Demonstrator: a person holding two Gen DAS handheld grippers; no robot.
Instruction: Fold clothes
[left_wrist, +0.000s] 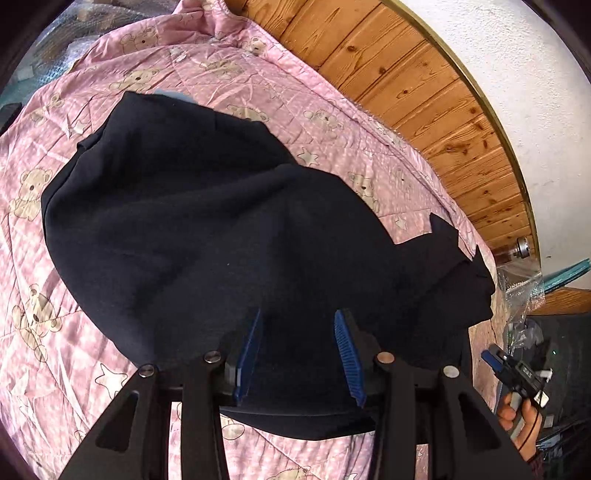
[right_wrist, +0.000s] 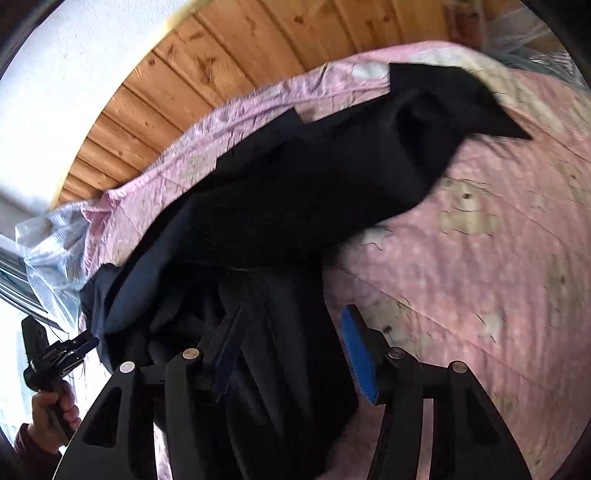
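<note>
Dark navy soft cloth garment lies spread on pink teddy-bear quilt.
Mid-fold, I think: left gripper & right gripper both w/ fingers apart, empty; next, pinch the 6 o'clock edge.

A dark navy garment of soft, matte fabric lies spread on a pink quilt printed with teddy bears and stars. One side lies fairly flat and smooth — the other bunches into folds and pointed corners near the quilt's edge, beside the wooden wall panelling.
</note>
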